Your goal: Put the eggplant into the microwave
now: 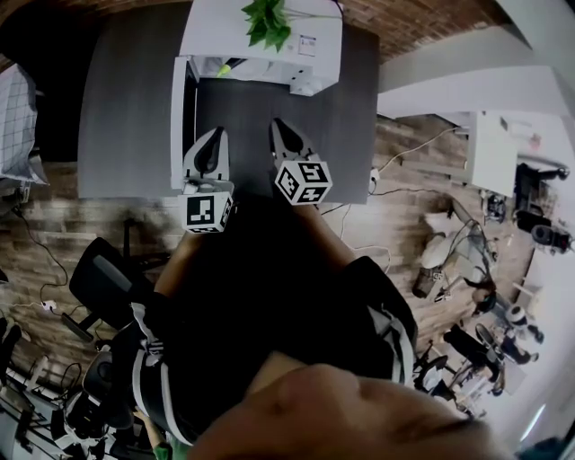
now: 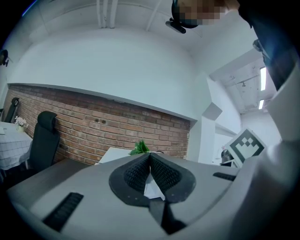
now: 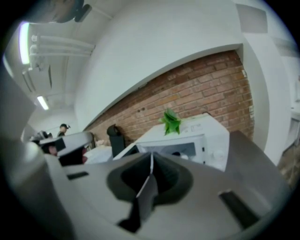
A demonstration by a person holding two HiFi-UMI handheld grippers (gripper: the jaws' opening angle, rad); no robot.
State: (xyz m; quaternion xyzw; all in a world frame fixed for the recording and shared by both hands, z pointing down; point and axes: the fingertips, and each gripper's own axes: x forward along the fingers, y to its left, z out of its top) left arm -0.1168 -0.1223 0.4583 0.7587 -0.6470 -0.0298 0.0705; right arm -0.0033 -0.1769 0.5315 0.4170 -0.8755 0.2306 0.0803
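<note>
Both grippers are empty. The left gripper [image 1: 214,137] and the right gripper [image 1: 280,128] hang side by side over the dark tabletop [image 1: 135,108] at the middle of the head view, and each gripper's own view shows its jaws pressed together with nothing between them. At the top centre of the head view stands the white microwave [image 1: 260,40] with a green plant [image 1: 267,22] on its roof and its door [image 1: 186,90] swung open to the left. No eggplant lies on the bare stretch of tabletop in front of the microwave. A small yellow-green bit [image 1: 222,68] shows just inside the microwave's mouth, and the right gripper view catches a dark shape [image 3: 178,153] inside the open microwave, near the middle of that frame. Both are too small to name with certainty. Since neither gripper holds anything and the tabletop shows no eggplant, it probably already sits inside the microwave, so the main step looks done. What seems left is to draw the grippers away and perhaps shut the door, though the task does not ask for that.
</note>
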